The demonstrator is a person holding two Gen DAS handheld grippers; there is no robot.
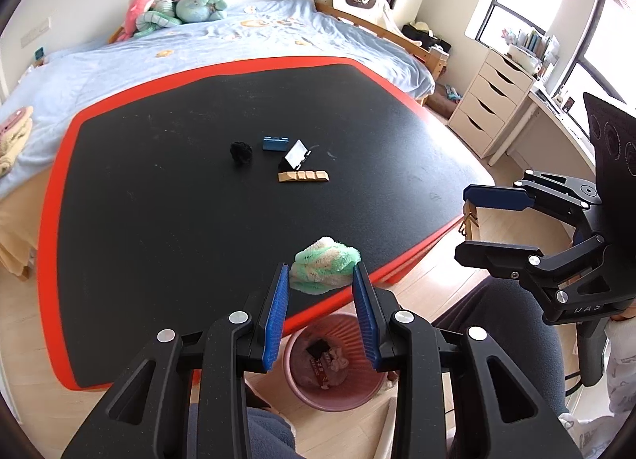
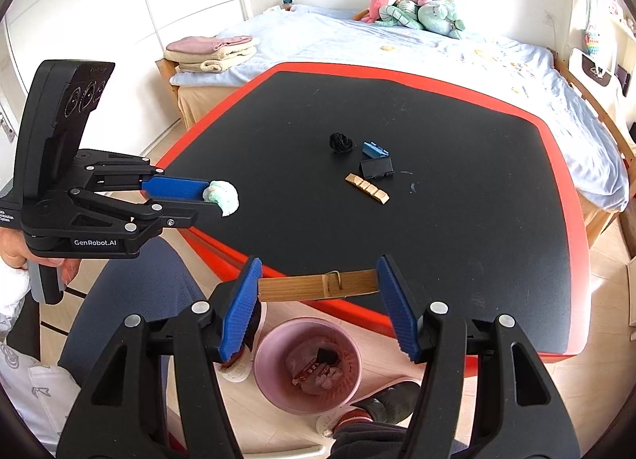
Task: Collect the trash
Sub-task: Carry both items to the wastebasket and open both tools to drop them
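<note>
Here the green-and-white fluffy wad (image 1: 324,264) sits clamped in the left hand-held gripper (image 1: 320,276) over the bench's (image 1: 159,220) near edge. The right hand-held gripper (image 2: 318,280) pinches a bamboo clip (image 2: 318,285) endwise. Below, a pink bin (image 2: 308,365) holds scraps too jumbled to identify. Farther off lie a black wad (image 2: 340,142), blue piece (image 2: 374,149) and tan strip (image 2: 366,188).

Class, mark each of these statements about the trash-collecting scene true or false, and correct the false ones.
1. The left gripper holds a green and white fluffy ball. True.
2. The right gripper is empty. False: it holds a wooden clip by its ends.
3. The pink bin stands on the table. False: it stands on the floor below the table's edge.
4. The bin already holds some trash. True.
5. A black fuzzy ball lies on the table. True.
</note>
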